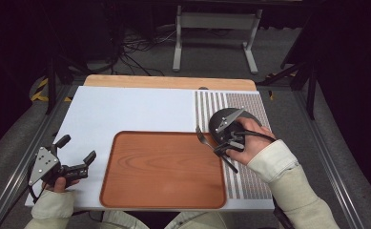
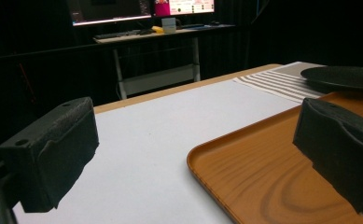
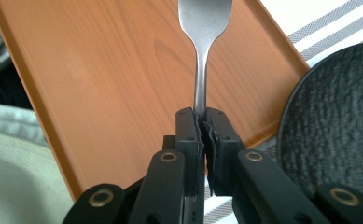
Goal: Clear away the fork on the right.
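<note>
- High view: the right gripper (image 1: 221,143) is holding a fork (image 1: 202,138) at the right rim of the tray (image 1: 164,195), tines pointing left over the tray's upper right corner. Just behind the gripper a dark plate (image 1: 254,119) is sitting on the striped mat (image 1: 250,181). The left gripper (image 1: 76,151) is resting on the white board (image 1: 135,109) left of the tray, its jaws standing wide apart with nothing between them.
- Left gripper view: the two black pads (image 2: 53,158) are showing far apart, bare board between them; the tray's corner (image 2: 244,172) is lying under the right-hand pad, and the plate (image 2: 342,77) is sitting beyond the tray's far rim.
- Right gripper view: the jaws are pressing together on the fork's (image 3: 200,56) thin handle, gripping it low on the shaft, well below the neck. The handle is running straight up from the pads, above the tray (image 3: 100,70); the plate (image 3: 338,121) is lying to the right.
- Handling, as I judge it: the fork is looking like stiff, light metal, smooth and likely slippery against the pads. Held by a narrow handle, it is apt to pivot or slide if knocked against the tray rim. A firm pinch square across the flat of the handle, close to its balance point, is seeming the safest hold, with a low, gentle set-down.
</note>
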`<state>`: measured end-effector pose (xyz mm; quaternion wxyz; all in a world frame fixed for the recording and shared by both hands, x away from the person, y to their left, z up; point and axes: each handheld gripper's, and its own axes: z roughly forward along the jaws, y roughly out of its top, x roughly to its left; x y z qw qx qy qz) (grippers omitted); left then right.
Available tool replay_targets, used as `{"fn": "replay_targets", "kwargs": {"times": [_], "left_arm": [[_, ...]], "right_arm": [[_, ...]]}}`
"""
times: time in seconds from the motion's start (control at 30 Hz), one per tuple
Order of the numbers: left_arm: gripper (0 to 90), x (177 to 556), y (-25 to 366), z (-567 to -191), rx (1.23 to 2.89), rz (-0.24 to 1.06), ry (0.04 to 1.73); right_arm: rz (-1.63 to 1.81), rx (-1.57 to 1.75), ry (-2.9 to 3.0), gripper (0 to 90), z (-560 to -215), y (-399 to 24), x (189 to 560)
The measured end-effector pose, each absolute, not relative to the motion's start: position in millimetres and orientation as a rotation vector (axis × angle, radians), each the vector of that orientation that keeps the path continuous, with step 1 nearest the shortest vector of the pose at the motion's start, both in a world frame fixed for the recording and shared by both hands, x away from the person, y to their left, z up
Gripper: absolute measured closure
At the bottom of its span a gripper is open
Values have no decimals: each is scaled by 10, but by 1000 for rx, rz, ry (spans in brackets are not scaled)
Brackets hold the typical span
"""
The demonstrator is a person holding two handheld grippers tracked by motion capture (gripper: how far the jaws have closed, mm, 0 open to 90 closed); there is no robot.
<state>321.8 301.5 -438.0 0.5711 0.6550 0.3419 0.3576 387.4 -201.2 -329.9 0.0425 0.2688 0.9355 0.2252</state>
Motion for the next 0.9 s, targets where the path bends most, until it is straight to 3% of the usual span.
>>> {"fn": "replay_targets", "kwargs": {"times": [0.9], "left_arm": [[5, 3217, 3022, -4378, 1529, 836, 801]], "right_arm": [[678, 1366, 2838, 845, -3529, -1668, 3891]]}}
